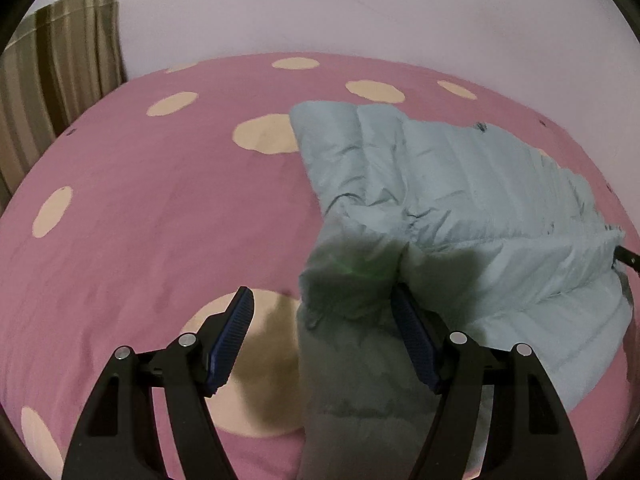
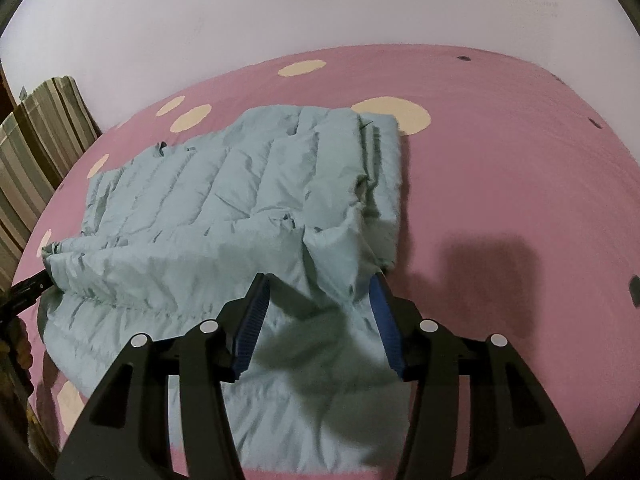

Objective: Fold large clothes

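Note:
A light blue quilted jacket (image 1: 460, 184) lies partly folded on the pink bed cover (image 1: 140, 200) with cream dots. My left gripper (image 1: 320, 292) is open just above the jacket's near left corner. Its right pad touches the fabric and its left pad hangs over a cream dot. In the right wrist view the jacket (image 2: 208, 200) spreads to the left. My right gripper (image 2: 318, 280) stands open over the near right part, with loose fabric lying between the pads, not pinched. Each gripper shows as a black tip at the other view's edge: the right gripper (image 1: 626, 258) and the left gripper (image 2: 28, 292).
A striped curtain (image 1: 60, 72) hangs at the bed's left side, also in the right wrist view as the curtain (image 2: 36, 152). A pale wall (image 2: 320, 8) runs behind the bed. Bare pink cover (image 2: 500, 160) lies right of the jacket.

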### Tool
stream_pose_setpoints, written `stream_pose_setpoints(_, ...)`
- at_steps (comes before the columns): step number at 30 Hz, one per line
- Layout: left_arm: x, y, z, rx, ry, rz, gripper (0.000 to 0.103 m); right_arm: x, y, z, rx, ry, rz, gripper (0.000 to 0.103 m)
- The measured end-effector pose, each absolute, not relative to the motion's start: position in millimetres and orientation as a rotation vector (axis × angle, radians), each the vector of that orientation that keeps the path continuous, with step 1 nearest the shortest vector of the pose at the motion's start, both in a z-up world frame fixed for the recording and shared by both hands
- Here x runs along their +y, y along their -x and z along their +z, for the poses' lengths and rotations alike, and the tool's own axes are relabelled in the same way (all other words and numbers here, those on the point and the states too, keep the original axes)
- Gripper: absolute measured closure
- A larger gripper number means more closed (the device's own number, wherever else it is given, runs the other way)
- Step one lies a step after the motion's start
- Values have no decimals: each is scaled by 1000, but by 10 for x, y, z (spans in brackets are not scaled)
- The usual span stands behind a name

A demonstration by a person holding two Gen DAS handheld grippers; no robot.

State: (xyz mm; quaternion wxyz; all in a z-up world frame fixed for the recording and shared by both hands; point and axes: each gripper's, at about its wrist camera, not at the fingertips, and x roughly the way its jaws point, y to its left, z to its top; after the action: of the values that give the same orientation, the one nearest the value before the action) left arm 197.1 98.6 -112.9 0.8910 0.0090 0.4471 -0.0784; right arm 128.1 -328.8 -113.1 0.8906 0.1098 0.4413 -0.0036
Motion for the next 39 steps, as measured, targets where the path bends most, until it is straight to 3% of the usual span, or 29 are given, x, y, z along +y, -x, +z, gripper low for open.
stream_pose_setpoints(2, 962, -2014, -1167, 940, -29, -173, 34, -3284, -1351, -1180, 929, -223, -7, 51)
stream_pose_setpoints(5, 916, -2054, -1217, 950, -46, -192, 51, -3276, -1437, -1275, 957, -213, -1, 52)
stream_pose_setpoints(7, 881, -2069, -1247, 959, -55, -202, 63, -3264, -1458, -1324, 970, -200, -4, 63)
stream_pose_setpoints(8, 853, -2075, -1266, 962, -65, -203, 66, -3265, -1465, -1348, 977, -196, -7, 78)
stream_pose_setpoints(9, 834, -2074, -1275, 960, -76, -197, 69, -3263, -1474, -1375, 987, -194, -8, 84)
stream_pose_setpoints(12, 802, -2049, -1280, 955, -84, -194, 84, -3244, -1459, -1394, 983, -191, -2, 96)
stream_pose_setpoints(15, 782, -2005, -1232, 935, -93, -181, 96, -3187, -1417, -1355, 962, -155, -10, 99)
stream_pose_setpoints(29, 732, -1717, -378, 706, -107, -106, 100, -3186, -1088, -552, 732, -115, -42, 100)
stream_pose_setpoints(39, 469, -2529, -20, 644, -178, -24, 100, -3323, -1797, -221, 659, -134, -73, 100)
